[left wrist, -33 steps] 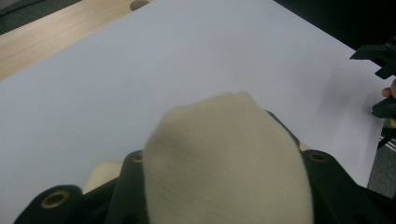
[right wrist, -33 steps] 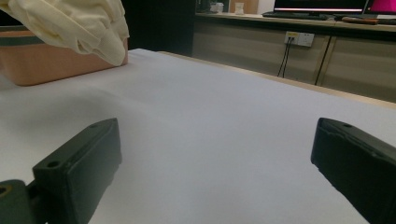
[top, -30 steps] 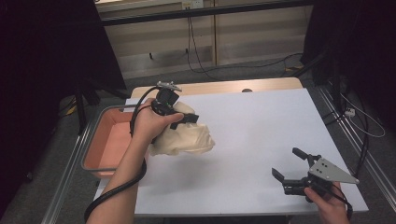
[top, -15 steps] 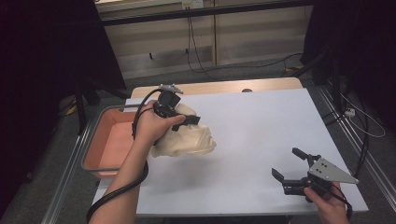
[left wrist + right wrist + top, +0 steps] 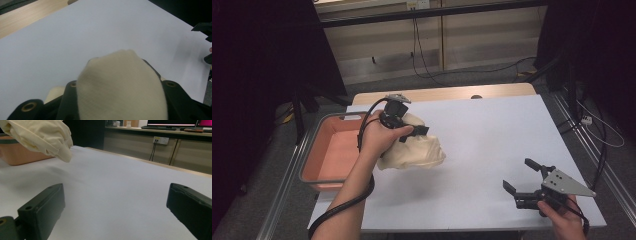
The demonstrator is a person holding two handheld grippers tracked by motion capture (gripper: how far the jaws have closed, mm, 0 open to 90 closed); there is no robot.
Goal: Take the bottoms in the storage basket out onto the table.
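Now left tongs (image 5: 419, 131) clamp the cream cloth (image 5: 417, 152) above the table (image 5: 492, 130); right tongs (image 5: 522, 176) gape apart

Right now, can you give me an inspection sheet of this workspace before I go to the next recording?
Surface: white table top, bare over most of its area.
Job's things: cream cloth bunched, lifted at the table's left; salmon tray beside the table's left edge.
Clutter: nothing seen.
Grippers: left gripper shut on the cream cloth; right gripper open, empty, at the near right.
Cables: black cable trails along the left forearm.
Surroundings: cabinets behind, loose wires on the floor.
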